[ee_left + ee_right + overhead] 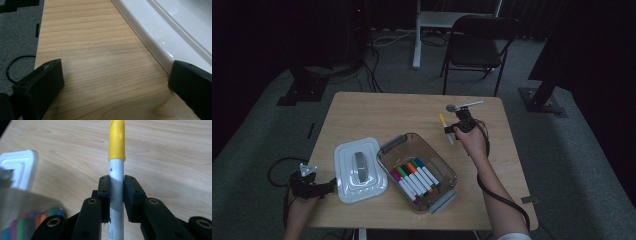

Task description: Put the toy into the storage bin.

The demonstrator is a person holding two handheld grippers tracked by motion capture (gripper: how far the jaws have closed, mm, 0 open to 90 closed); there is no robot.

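My right gripper [117,185] clamped the white yellow-capped marker [116,173] mid-barrel, right of the clear plastic box [439,170]. It looked light, stiff and slick, so I judged mid-barrel safest. My left gripper [116,75] sat open, near-left.

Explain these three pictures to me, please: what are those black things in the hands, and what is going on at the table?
A person sits at a wooden table and holds a hand-worked clamp with two black jaws in each hand. The high view looks down from above; the other two pictures come from small cameras riding on each clamp. On the table lie a white lid and a clear box holding coloured markers. The right gripper is shut on a yellow-capped marker, as the right gripper view shows close up. The left gripper is open, jaws wide apart, resting by the lid's edge and holding nothing.
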